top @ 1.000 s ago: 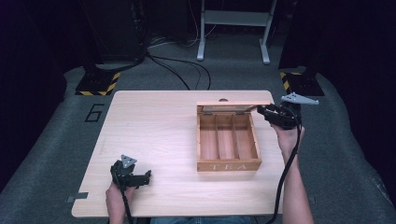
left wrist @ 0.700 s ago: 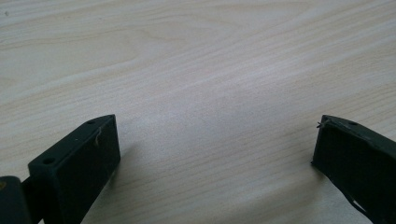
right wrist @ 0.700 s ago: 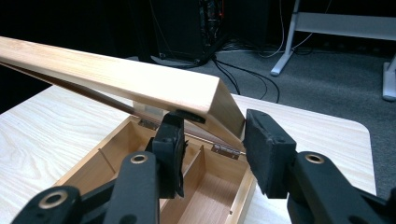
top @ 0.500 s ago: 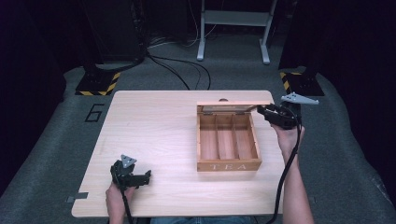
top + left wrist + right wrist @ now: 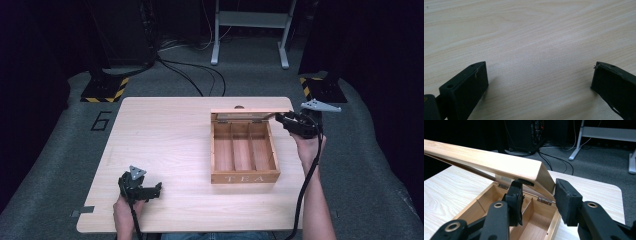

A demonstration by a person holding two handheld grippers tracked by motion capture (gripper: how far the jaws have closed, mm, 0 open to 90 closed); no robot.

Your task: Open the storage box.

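A: Any change over the last second?
B: None. Right gripper [image 5: 537,200] stays clamped on the tea box [image 5: 244,150] lid [image 5: 499,163] corner, at 3 o'clock on the table [image 5: 160,135], lid up.
A: Left gripper [image 5: 145,190]?
B: Idle at 7 o'clock, jaws wide, empty.

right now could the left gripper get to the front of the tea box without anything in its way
Probably yes. The left gripper sits open at the near left of the table, and bare wood lies between it and the tea box. The right gripper holds the lid at the far corner.
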